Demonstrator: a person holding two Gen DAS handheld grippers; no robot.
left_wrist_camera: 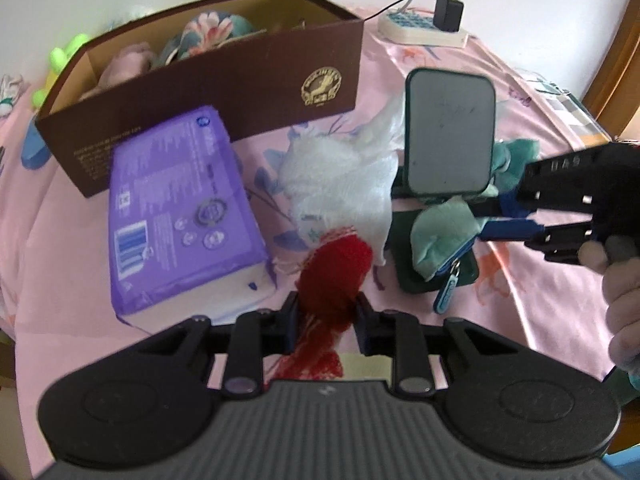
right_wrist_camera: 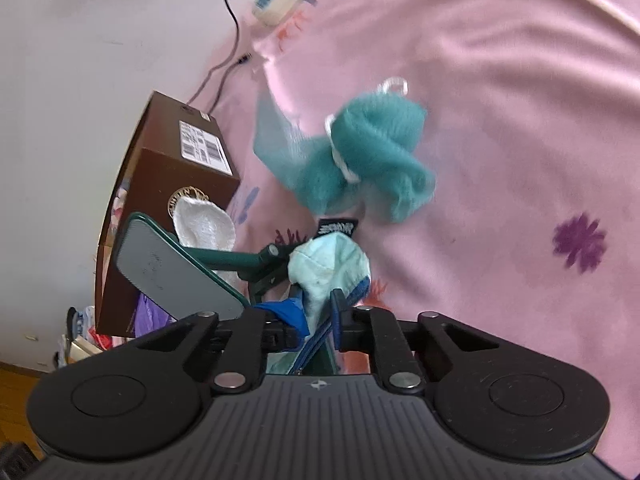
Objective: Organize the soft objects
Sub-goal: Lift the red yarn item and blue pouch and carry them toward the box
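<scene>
My left gripper (left_wrist_camera: pixel 326 312) is shut on a red mesh cloth (left_wrist_camera: pixel 334 270) and holds it just above the pink bedsheet. A white gauzy cloth (left_wrist_camera: pixel 340 176) lies right behind it. My right gripper (right_wrist_camera: pixel 316 320) is shut on a pale green pouch with blue zipper trim (right_wrist_camera: pixel 328 266); the pouch also shows in the left wrist view (left_wrist_camera: pixel 440 236), held by my right gripper (left_wrist_camera: pixel 504 220) over the mirror's base. A teal mesh bath puff (right_wrist_camera: pixel 372 164) lies on the sheet beyond. An open brown box (left_wrist_camera: pixel 224 84) with soft items inside stands at the back.
A purple tissue pack (left_wrist_camera: pixel 180 208) lies in front of the box. A green standing mirror (left_wrist_camera: pixel 450 132) stands between the grippers. A power strip (left_wrist_camera: pixel 422 28) with a charger sits at the back by the wall. Green toys (left_wrist_camera: pixel 60 60) lie left of the box.
</scene>
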